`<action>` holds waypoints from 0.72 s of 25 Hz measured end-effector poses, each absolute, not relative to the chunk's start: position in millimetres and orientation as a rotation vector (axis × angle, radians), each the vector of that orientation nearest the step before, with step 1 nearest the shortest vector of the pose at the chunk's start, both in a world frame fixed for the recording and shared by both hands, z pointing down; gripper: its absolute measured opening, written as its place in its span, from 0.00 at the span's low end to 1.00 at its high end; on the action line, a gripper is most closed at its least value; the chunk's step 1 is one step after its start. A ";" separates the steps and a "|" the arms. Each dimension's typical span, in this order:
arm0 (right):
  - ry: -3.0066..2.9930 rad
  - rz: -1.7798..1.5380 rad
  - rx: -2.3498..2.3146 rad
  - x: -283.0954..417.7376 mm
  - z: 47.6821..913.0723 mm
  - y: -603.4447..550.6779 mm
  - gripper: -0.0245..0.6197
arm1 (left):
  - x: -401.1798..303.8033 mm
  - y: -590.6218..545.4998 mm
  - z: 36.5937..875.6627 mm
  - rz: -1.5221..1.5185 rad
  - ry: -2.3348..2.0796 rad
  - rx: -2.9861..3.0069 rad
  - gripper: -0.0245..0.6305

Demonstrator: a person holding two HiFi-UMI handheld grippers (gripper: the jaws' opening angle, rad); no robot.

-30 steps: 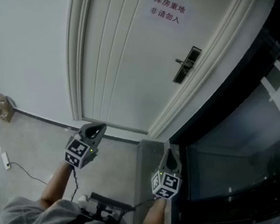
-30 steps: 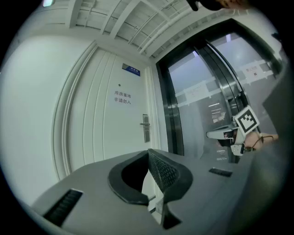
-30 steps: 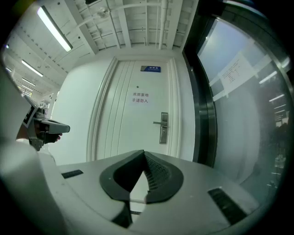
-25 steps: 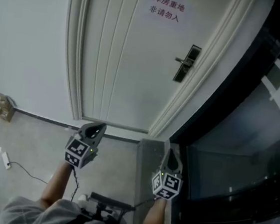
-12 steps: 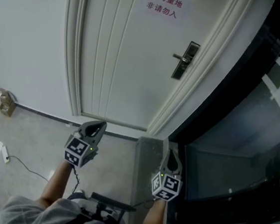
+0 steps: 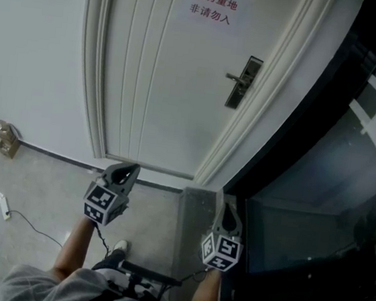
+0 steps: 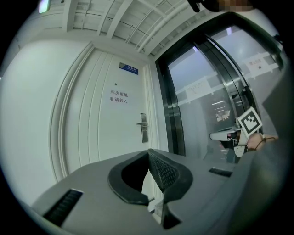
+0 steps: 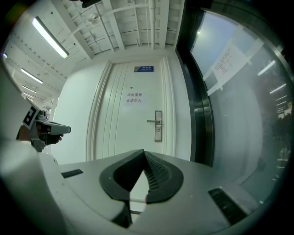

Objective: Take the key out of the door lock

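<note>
**Not yet at the lock: both tools closed, empty and well short of the door**

Both tools are held out in front of the person, pointing level at the white door (image 6: 169, 77). This looks like the approach rather than the grasp. The left tool (image 6: 126, 168) has its jaw tips pressed together with nothing between them. The right tool (image 6: 225, 201) is closed and empty in the same way. That makes sense at this range, since nothing is within reach to grip, but the jaws will have to part before they can take anything.

The task's thing is at the lock plate (image 6: 241, 82), on the door's right edge, just under the lever handle (image 6: 234, 78). The right gripper view shows a dark spot on the plate below the handle. The key itself is too small to make out, so I judge it to be in that keyhole without being able to confirm it.

The lock is on the side nearer the glass partition (image 6: 331, 196), and the right tool faces the plate more squarely. It seems the likelier one to pull the key, with the left tool kept off to the side over the floor (image 6: 35, 190), out of the way. A printed sign (image 6: 213, 7) hangs on the door above, well apart from the lock.
</note>
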State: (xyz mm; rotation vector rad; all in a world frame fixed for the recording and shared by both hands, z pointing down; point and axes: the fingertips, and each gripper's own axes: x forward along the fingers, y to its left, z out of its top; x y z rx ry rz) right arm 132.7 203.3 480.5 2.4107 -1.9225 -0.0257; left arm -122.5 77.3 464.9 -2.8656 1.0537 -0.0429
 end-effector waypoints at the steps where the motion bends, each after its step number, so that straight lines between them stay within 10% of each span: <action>1: -1.924 -0.023 2.407 134.1 481.9 199.0 0.06 | -119.2 73.7 466.1 -0.048 1.051 -2.866 0.03; 18: -1.890 -0.010 2.436 183.1 466.9 56.1 0.06 | -65.5 -76.9 449.4 -0.055 1.000 -2.878 0.03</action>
